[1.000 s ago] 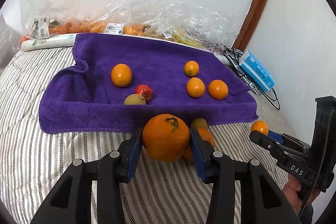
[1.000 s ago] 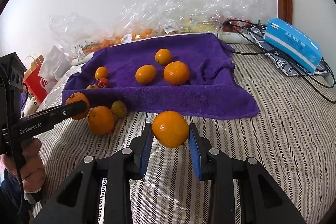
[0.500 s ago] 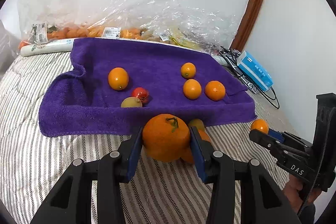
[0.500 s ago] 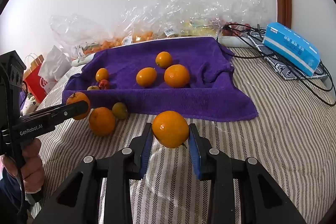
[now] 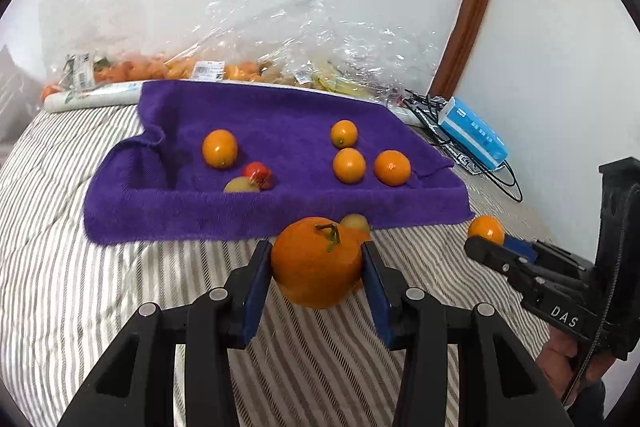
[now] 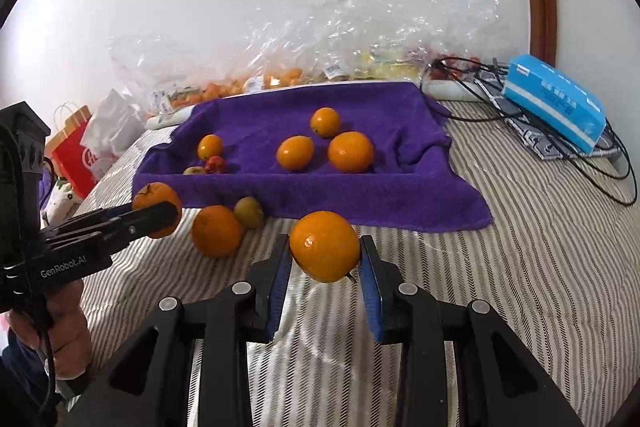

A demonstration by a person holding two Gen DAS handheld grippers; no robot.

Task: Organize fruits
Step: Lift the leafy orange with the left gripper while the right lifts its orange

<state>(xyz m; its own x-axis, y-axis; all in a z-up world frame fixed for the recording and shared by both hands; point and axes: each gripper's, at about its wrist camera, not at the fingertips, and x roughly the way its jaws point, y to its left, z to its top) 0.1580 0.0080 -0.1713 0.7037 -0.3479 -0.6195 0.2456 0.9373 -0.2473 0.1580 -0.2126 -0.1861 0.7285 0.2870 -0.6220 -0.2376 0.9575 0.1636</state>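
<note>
My left gripper is shut on a large orange with a green stem, held above the striped bedding in front of the purple towel. My right gripper is shut on a smooth orange, also held before the towel. On the towel lie several oranges, a small red fruit and a greenish fruit. Off the towel, another orange and a greenish fruit lie on the bedding.
Clear plastic bags with more fruit line the wall behind the towel. A blue tissue pack and black cables lie at the right. A red paper bag stands at the left edge of the bed.
Both grippers have drawn back slightly and risen with their oranges; the towel now sits farther off in both views. Both grips are unchanged.
</note>
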